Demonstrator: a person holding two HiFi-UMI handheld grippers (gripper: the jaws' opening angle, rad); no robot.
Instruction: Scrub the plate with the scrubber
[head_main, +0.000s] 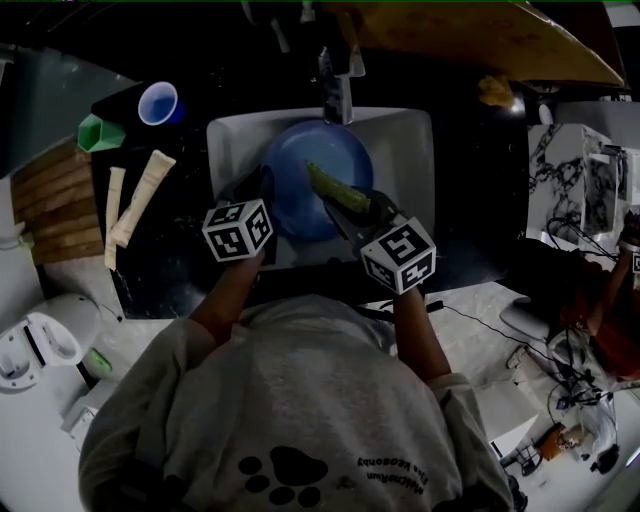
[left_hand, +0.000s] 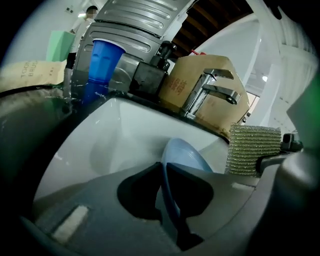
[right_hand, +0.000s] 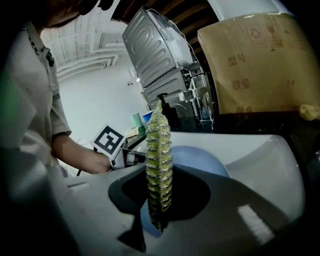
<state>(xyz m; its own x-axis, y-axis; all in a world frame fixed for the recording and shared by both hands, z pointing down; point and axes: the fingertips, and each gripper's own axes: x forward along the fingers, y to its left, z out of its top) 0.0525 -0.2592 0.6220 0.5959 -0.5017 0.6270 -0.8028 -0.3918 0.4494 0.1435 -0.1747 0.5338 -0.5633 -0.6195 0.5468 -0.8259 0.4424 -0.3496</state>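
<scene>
left gripper clamps blue plate rim; right gripper pinches green scrubber over sink, frame centre.

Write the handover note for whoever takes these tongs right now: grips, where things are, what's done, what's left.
Left tongs: shut on the rim of the blue plate, holding it tilted over the white sink.
Right tongs: shut on the green scrubber, which sticks out past the jaws, over the plate's face. Contact cannot be confirmed.
Done: both things gripped and brought together over the sink.
Left: scrub the plate. How much has been scrubbed cannot be told.
</scene>
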